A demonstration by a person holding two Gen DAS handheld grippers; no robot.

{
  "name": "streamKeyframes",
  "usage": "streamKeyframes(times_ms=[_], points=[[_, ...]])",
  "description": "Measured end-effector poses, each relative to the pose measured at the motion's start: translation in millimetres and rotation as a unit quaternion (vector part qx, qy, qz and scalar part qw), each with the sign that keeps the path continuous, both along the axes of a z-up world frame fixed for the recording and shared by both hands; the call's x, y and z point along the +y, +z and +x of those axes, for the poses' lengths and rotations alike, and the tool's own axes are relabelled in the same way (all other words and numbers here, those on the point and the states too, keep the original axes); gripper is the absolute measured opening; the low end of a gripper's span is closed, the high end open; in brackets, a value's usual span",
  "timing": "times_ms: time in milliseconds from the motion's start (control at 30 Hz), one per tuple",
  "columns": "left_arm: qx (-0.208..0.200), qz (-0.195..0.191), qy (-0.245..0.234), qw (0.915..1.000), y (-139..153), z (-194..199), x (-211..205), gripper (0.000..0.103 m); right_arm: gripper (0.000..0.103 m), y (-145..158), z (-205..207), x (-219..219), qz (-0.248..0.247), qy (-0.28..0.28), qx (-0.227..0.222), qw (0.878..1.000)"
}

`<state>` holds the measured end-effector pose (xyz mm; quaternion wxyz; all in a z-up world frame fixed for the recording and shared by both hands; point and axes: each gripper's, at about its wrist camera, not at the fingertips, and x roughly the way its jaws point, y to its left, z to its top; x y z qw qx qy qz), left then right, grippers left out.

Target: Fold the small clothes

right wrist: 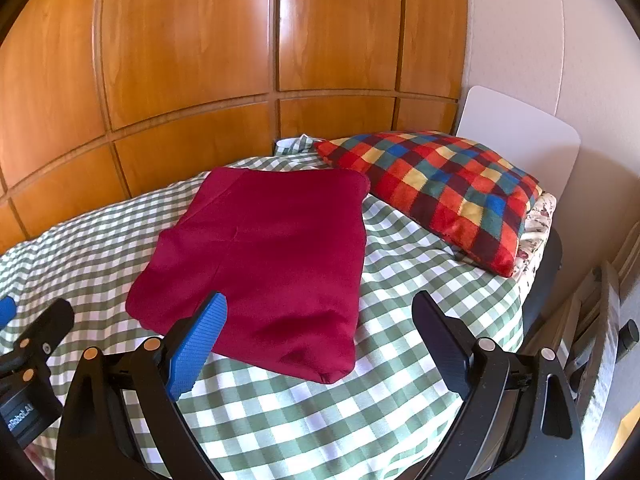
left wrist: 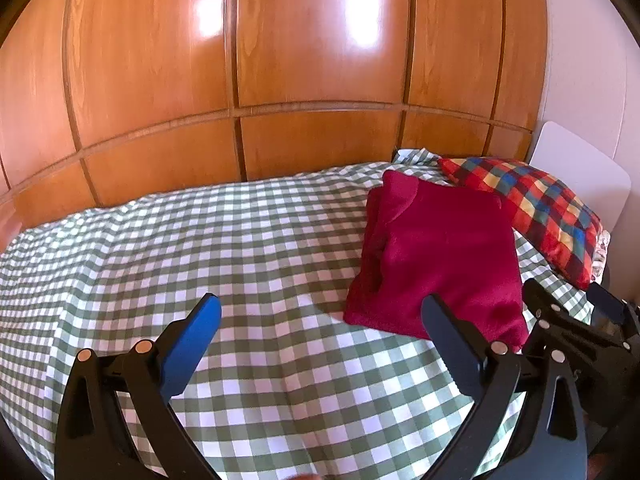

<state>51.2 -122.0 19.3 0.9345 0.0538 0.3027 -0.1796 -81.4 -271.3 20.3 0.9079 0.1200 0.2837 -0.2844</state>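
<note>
A dark red garment lies folded into a rectangle on the green-and-white checked bedspread; it also shows in the right wrist view. My left gripper is open and empty, held above the bedspread to the left of the garment. My right gripper is open and empty, just in front of the garment's near edge. The right gripper's body shows at the right edge of the left wrist view.
A multicoloured checked pillow lies behind and right of the garment against a white headboard. Wooden wardrobe doors stand along the far side of the bed. The bed's right edge drops off by some furniture.
</note>
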Motion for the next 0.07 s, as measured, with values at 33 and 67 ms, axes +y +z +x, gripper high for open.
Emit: streamKeyframes(times_ms=[33, 67], points=[[0.004, -0.002, 0.001, 1.0000, -1.1, 0.7, 1.4, 0.100, 0.093, -0.1, -0.1, 0.2, 0.001, 0.000, 0.001, 1.000], [0.010, -0.004, 0.004, 0.9999, -3.6, 2.3, 3.9, 0.100, 0.093, -0.1, -0.2, 0.5, 0.002, 0.000, 0.001, 1.000]])
